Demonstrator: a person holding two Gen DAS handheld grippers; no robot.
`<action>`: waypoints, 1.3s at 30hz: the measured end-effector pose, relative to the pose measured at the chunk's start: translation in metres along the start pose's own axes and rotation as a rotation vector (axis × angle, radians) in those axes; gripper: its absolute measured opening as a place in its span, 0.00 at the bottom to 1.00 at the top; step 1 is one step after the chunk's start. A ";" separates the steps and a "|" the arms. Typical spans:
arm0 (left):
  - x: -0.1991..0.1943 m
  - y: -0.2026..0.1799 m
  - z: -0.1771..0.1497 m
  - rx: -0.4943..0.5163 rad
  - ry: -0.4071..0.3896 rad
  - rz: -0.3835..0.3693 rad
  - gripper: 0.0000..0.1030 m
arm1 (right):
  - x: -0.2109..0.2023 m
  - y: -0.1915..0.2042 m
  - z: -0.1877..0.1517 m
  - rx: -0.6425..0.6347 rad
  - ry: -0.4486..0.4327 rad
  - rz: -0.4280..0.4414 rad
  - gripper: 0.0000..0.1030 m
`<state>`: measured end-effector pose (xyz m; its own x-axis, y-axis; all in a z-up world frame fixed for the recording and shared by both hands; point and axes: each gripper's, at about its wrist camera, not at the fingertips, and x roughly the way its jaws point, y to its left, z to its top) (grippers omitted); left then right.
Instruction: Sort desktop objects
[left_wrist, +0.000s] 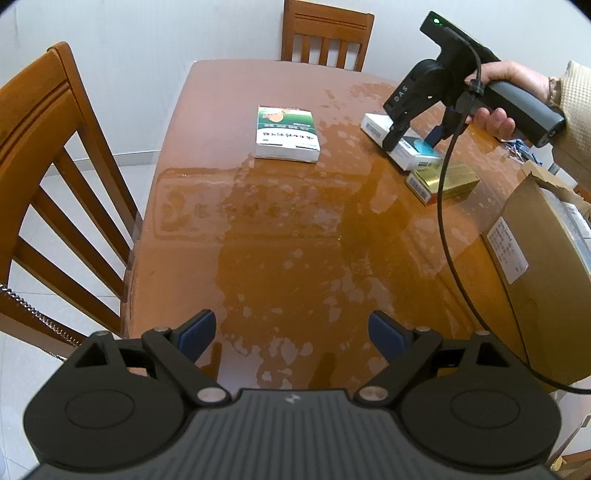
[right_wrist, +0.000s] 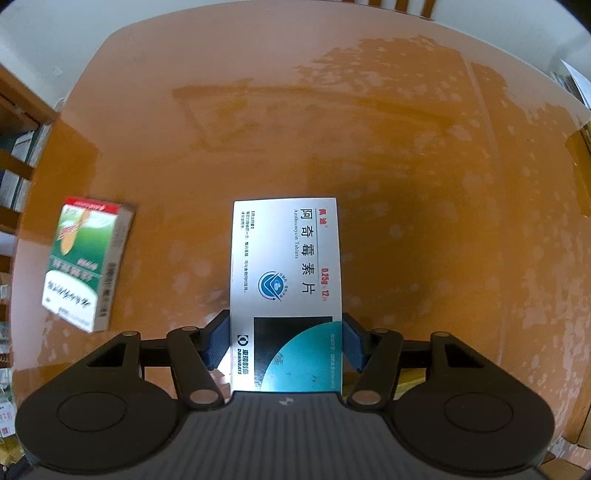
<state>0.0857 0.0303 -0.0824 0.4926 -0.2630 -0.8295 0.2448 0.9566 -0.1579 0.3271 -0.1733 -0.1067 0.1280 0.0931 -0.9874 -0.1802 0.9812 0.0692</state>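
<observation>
1. The tabletop (left_wrist: 280, 236) is bare across its middle and near side; chairs stand at its left edge and far edge, and a cardboard box (left_wrist: 546, 280) crowds the right edge.
2. A green-and-white box (left_wrist: 286, 134) lies alone toward the far edge, well apart from the rest.
3. The white-and-teal medicine box (right_wrist: 286, 280) lies flat near the right edge, between a white box (left_wrist: 375, 125) and a gold box (left_wrist: 448, 181).
4. The right tongs (right_wrist: 284, 339) point down over it, blue pads (right_wrist: 218, 338) pressed against both long sides at its near end.
5. The left tongs (left_wrist: 291, 334) hang wide and empty over the near edge.
</observation>
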 end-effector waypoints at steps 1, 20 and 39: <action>-0.001 0.001 -0.001 -0.001 -0.002 0.000 0.87 | 0.000 0.004 -0.002 -0.002 0.005 0.003 0.64; -0.042 0.024 -0.018 0.013 -0.071 -0.002 0.87 | -0.005 0.078 -0.082 0.022 0.118 0.025 0.64; -0.056 0.023 -0.017 0.133 -0.084 -0.032 0.87 | -0.040 0.141 -0.236 -0.230 -0.040 -0.236 0.64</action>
<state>0.0492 0.0688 -0.0483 0.5494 -0.3084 -0.7766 0.3673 0.9239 -0.1070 0.0664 -0.0785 -0.0910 0.2294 -0.1210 -0.9658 -0.3558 0.9132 -0.1989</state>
